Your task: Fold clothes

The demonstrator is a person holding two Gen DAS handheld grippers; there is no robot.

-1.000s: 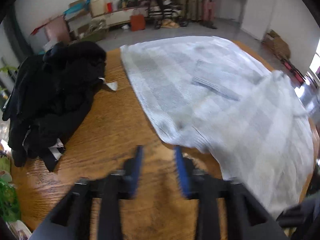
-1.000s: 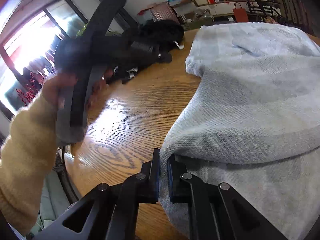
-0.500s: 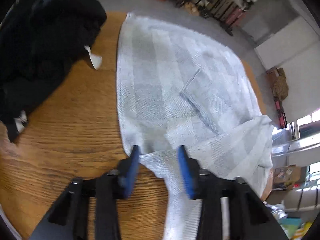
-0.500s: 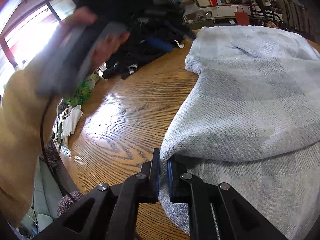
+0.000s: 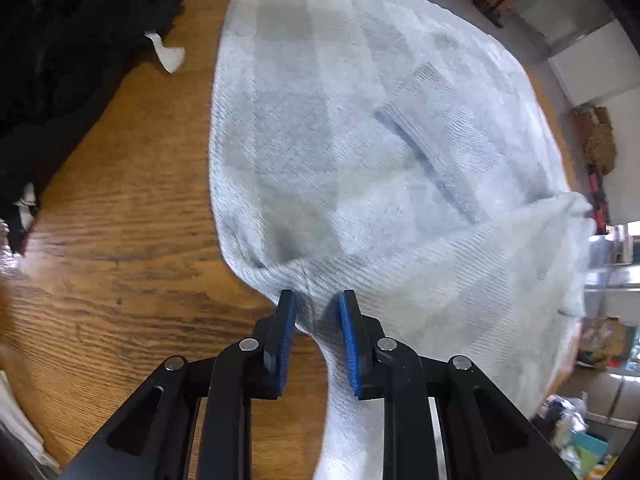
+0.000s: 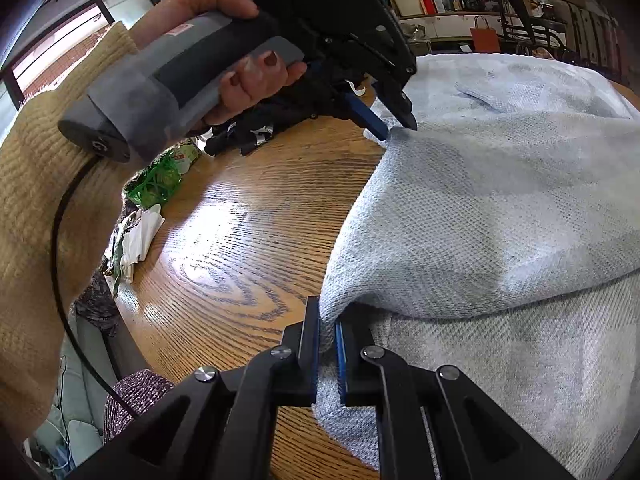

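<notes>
My left claw (image 5: pixel 316 308) points down at the table, and its blue jaws are closing with the edge of the pale blue sweater (image 5: pixel 380 140) between them. I think the pads are not yet squeezing it, but that spot is a bit blurry. My right claw (image 6: pixel 327 332) is clamped tight on a fold of the same sweater. The sweater lies spread over the round wooden table (image 5: pixel 120 260). A heap of black clothes (image 5: pixel 68 40) sits beside it.
</notes>
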